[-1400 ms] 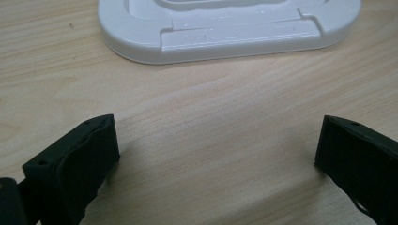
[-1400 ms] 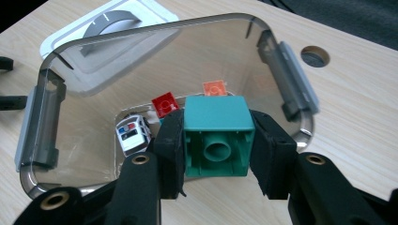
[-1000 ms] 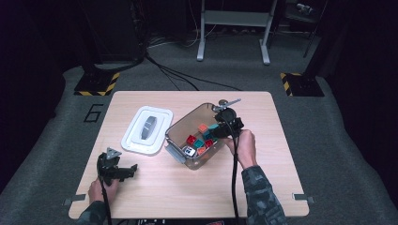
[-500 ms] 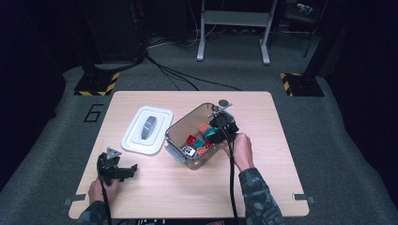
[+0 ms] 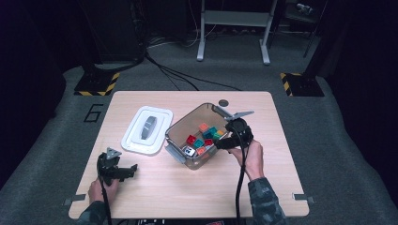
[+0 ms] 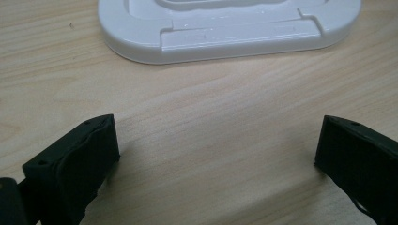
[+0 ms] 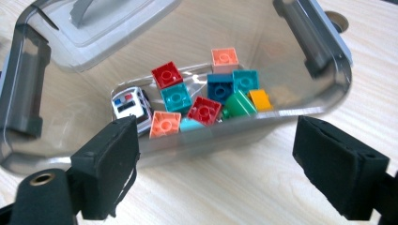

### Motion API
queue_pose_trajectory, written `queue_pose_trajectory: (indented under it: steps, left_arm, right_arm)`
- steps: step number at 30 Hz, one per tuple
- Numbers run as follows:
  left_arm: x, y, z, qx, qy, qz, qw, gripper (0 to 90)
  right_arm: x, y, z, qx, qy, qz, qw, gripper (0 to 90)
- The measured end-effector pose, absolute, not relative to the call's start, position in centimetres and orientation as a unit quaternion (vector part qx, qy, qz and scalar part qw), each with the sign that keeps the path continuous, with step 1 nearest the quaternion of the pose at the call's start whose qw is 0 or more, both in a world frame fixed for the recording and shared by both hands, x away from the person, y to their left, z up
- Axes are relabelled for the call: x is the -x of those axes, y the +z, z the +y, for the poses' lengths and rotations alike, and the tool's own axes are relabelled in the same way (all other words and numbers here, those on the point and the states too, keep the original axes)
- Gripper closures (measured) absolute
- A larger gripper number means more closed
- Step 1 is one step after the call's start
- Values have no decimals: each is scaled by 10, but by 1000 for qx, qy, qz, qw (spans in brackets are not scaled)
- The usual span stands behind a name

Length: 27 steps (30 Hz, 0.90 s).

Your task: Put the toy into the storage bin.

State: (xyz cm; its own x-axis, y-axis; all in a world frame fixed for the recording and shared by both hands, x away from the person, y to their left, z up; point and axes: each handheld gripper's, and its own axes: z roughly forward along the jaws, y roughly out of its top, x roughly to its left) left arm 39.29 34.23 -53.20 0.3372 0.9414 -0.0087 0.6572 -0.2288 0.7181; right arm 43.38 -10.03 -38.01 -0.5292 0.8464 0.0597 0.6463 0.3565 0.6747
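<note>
Beside right gripper (image 5: 224, 142) — clear bin (image 5: 174, 142) mid-table, holding bricks (image 7: 203, 110) and toy car (image 7: 130, 106); jaws spread wide, empty, facing bin's near wall, likely to reach in. Left gripper (image 5: 127, 171) released, idling by white lid (image 5: 136, 140).

Wooden table (image 5: 187, 197) on grey carpet (image 5: 338, 140), white 6 (image 5: 94, 113), 2 hazard-striped plates (image 5: 96, 83), metal stand (image 5: 233, 18) behind.

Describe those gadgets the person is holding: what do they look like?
Each hand carries a black tool: left claw, right claw. Both have two blocky black jaws, the right's faced with foam-like padding. Each has a grey three-cornered plate on top and trails a black cable. The sleeves are camouflage-patterned.
</note>
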Motion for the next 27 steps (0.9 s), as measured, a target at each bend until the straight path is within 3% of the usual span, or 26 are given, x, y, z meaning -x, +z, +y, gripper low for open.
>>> queue_pose_trajectory:
  steps: [13, 27]
  left_arm:
    - [-393, -532, 342, -752, 221, 531, 321, 0]
    - [-393, -531, 343, -755, 222, 529, 317, 0]
  right_arm:
    - [-404, -434, -148, -505, 337, 779, 160, 27]
    - [-387, -490, -184, -542, 319, 756, 182, 16]
